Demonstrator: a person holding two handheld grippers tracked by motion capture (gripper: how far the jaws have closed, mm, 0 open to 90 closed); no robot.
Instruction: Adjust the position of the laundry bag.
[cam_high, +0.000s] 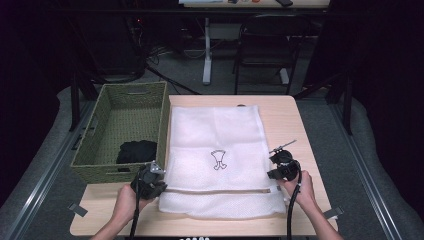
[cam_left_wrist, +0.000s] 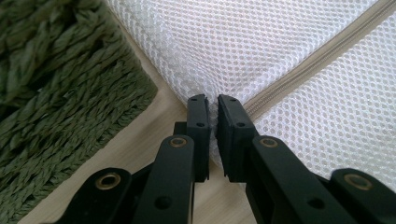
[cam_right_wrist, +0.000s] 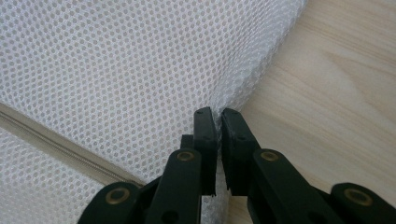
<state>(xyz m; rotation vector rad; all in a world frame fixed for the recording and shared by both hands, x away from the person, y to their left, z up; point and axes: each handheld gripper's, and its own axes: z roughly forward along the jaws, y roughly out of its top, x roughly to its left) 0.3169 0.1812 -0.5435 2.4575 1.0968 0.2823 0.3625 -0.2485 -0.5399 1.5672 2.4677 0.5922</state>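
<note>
Now, high view: white mesh zippered laundry bag flat on the wooden surface, beside green woven basket | left gripper view: left tool pinching bag's edge at zipper end | right gripper view: right tool pinching opposite edge | both grips made; lifting, filling remain.

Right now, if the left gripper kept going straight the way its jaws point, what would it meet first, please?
The left gripper is already shut on the white mesh bag at its edge, beside the zipper. Going straight on, it would likely just push further into that mesh; the green woven basket lies off to one side.
</note>
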